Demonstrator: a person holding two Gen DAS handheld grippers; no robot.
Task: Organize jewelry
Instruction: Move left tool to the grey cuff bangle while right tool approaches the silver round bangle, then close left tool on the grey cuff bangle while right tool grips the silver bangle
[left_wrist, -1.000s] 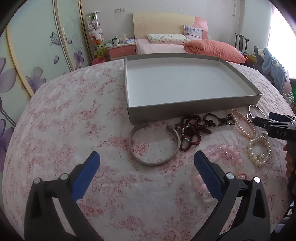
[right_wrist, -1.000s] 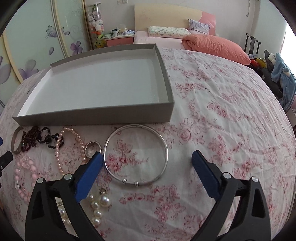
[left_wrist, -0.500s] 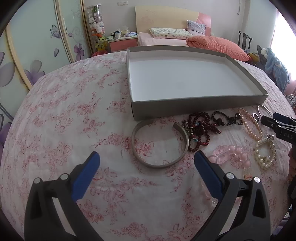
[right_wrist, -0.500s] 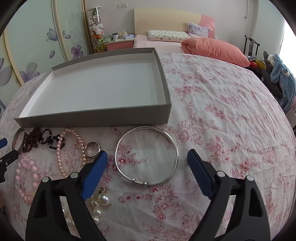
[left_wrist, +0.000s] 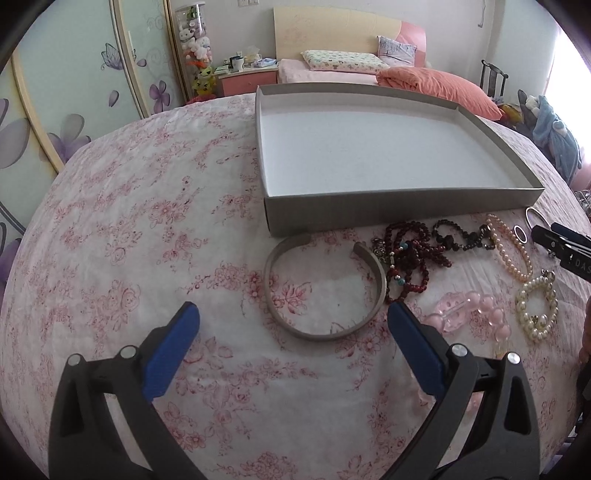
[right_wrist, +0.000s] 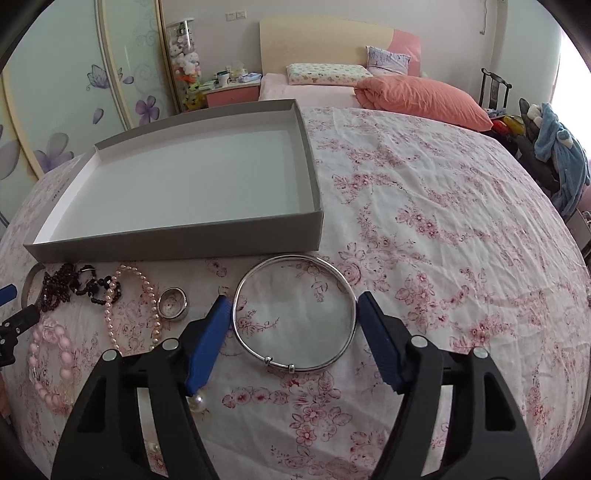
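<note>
On the floral-clothed surface, just in front of the grey tray (right_wrist: 177, 240), the right tool (right_wrist: 293, 306) is closing with the silver bangle (right_wrist: 295, 314) between its blue pads, while the left tool (left_wrist: 293, 321) hangs wide open over the grey cuff (left_wrist: 325, 288).

Jewelry (left_wrist: 413, 254) before the tray (left_wrist: 388, 212), on the bedspread (left_wrist: 147, 240)

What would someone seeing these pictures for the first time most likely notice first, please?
Probably the thin silver bangle lying on the floral bedspread, framed between the blue pads of the right gripper, whose jaws are closing around it. Just behind it sits a large, shallow grey box with nothing in it. To the bangle's left, beaded and pearl bracelets lie scattered.
</note>
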